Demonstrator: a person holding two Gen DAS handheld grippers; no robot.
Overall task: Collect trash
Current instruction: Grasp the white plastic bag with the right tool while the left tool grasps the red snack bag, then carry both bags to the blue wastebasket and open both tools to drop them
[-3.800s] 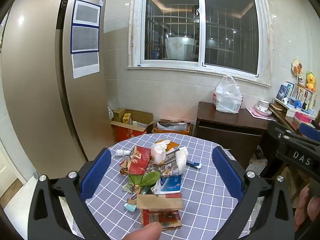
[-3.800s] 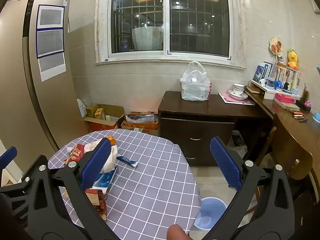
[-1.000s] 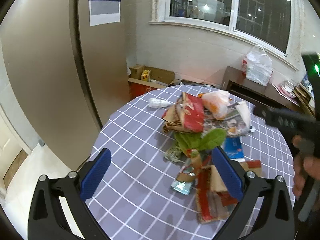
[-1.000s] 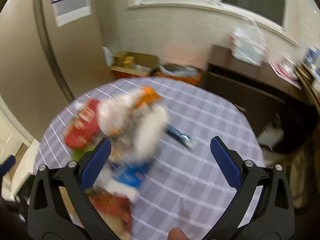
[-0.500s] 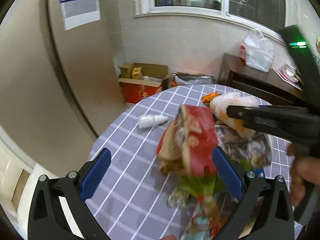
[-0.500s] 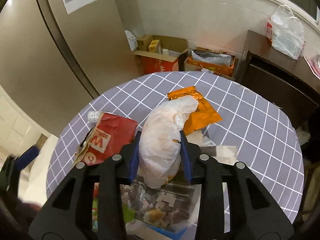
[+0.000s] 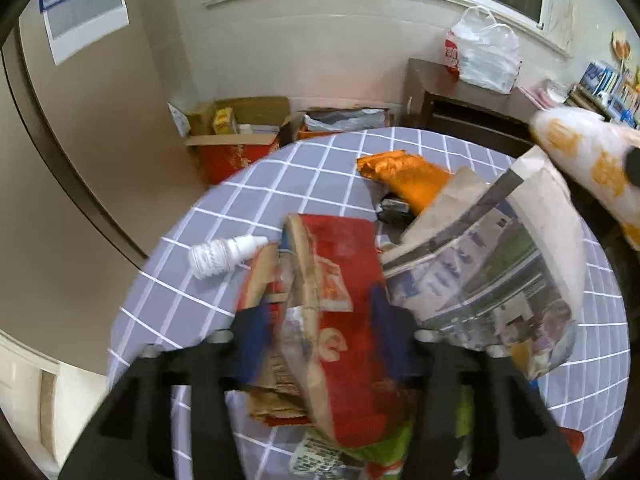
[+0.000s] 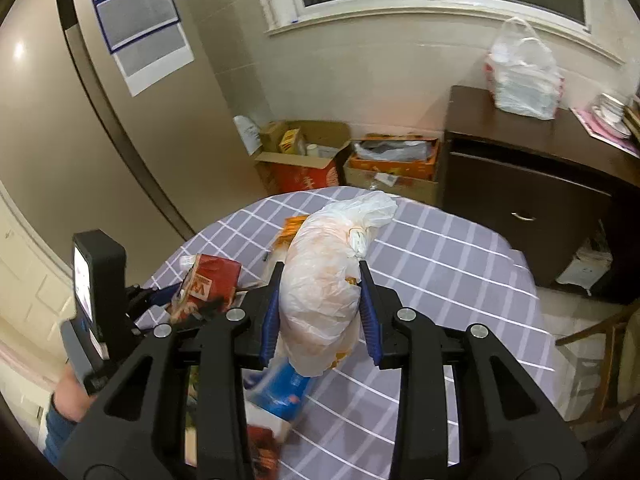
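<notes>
My right gripper (image 8: 320,320) is shut on a tied white plastic bag (image 8: 324,280) with orange stains and holds it above the checked round table (image 8: 440,272). The bag also shows at the right edge of the left wrist view (image 7: 588,164). My left gripper (image 7: 324,336) is shut on a red paper bag (image 7: 340,280), seen from the right wrist view (image 8: 208,280). On the table lie a newspaper (image 7: 492,272), an orange wrapper (image 7: 404,176), a small white bottle (image 7: 220,256) and a blue packet (image 8: 284,392).
A tall fridge (image 8: 60,140) stands at the left. Open cardboard boxes (image 8: 304,160) sit on the floor behind the table. A dark cabinet (image 8: 528,176) with a white plastic bag (image 8: 520,76) stands at the right. A wooden chair (image 8: 600,340) is at the far right.
My left gripper has closed on the red paper bag. My right gripper has lifted the white bag up and to the right, off the pile.
</notes>
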